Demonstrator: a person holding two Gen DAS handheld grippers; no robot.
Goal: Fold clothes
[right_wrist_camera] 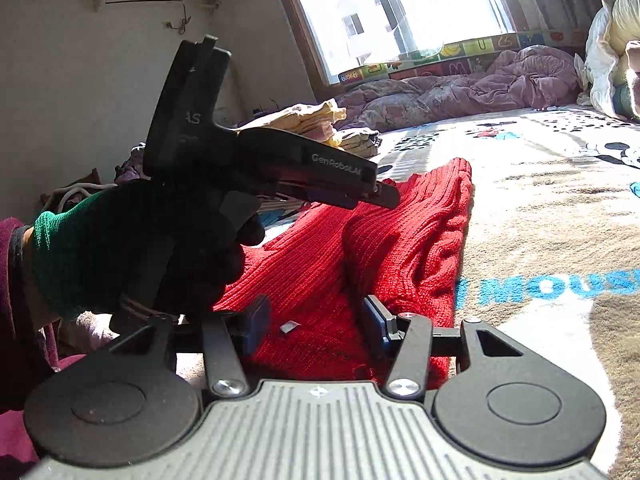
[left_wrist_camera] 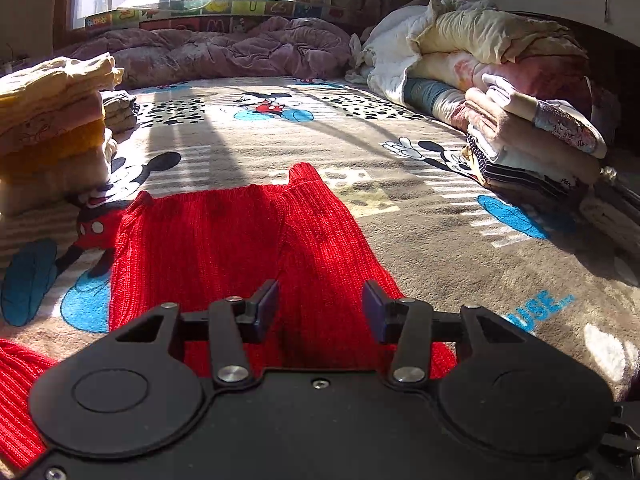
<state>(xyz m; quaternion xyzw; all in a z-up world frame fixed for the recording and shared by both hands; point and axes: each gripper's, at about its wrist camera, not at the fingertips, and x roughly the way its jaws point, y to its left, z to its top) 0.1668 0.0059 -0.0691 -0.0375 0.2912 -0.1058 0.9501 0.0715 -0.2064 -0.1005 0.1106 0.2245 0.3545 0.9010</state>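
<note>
A red knit sweater (left_wrist_camera: 224,236) lies partly folded on the Mickey Mouse blanket (left_wrist_camera: 420,216); it also shows in the right wrist view (right_wrist_camera: 360,248). My left gripper (left_wrist_camera: 320,310) is open and empty, hovering just above the sweater's near part. In the right wrist view the left gripper (right_wrist_camera: 384,196) shows side-on above the sweater, held by a gloved hand (right_wrist_camera: 132,248). My right gripper (right_wrist_camera: 316,326) is open and empty over the sweater's near edge, next to a small white tag (right_wrist_camera: 289,327).
A stack of folded clothes (left_wrist_camera: 52,128) stands at the left, also in the right wrist view (right_wrist_camera: 312,120). Another folded pile (left_wrist_camera: 532,144) and rolled quilts (left_wrist_camera: 472,44) lie at the right. A pink quilt (left_wrist_camera: 224,52) lies under the window.
</note>
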